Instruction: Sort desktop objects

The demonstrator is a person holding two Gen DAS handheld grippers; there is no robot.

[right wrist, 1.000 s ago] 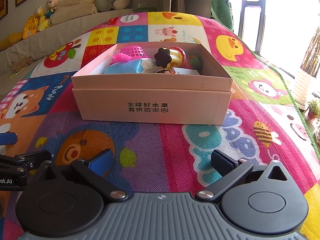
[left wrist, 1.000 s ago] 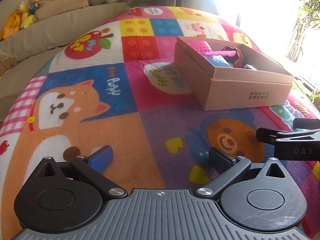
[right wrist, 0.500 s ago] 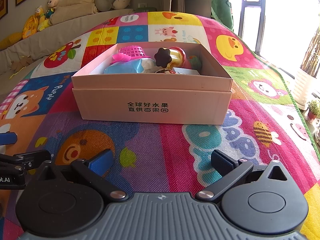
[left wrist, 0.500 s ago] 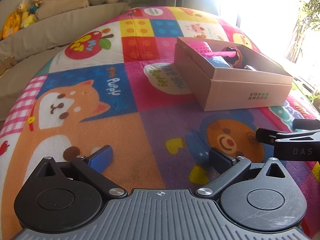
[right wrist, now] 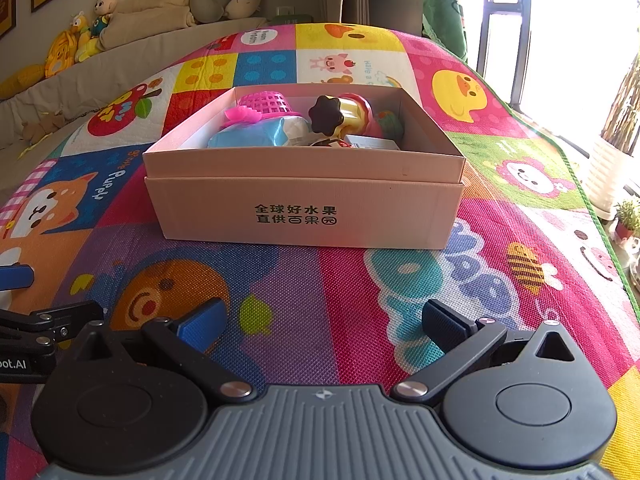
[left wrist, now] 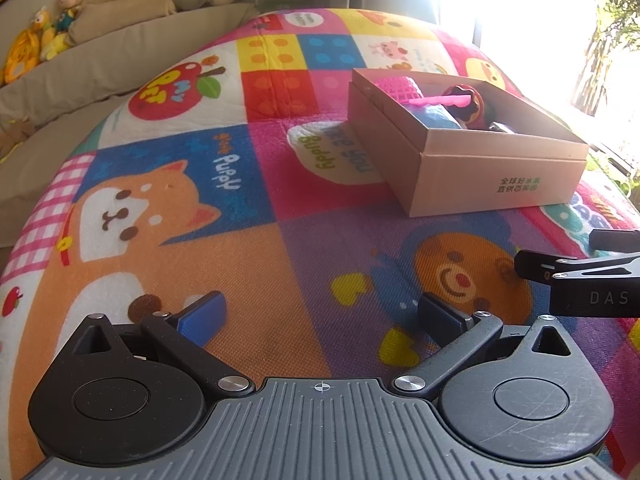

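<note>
A pink cardboard box (right wrist: 304, 208) (left wrist: 472, 176) stands on the colourful play mat (right wrist: 320, 280). Inside lie a pink mesh basket (right wrist: 266, 104), a blue packet (right wrist: 256, 136), a dark flower-shaped lid on a yellow toy (right wrist: 326, 114) and other small items. My right gripper (right wrist: 322, 320) is open and holds nothing, a short way in front of the box. My left gripper (left wrist: 320, 314) is open and holds nothing, to the box's left and nearer me. Each gripper shows at the edge of the other's view.
A beige cushioned ledge (right wrist: 120, 52) with plush toys (right wrist: 80, 36) runs along the mat's far left. A bright window and potted plants (right wrist: 626, 216) lie past the mat's right edge. The mat (left wrist: 200, 200) around the box carries only printed pictures.
</note>
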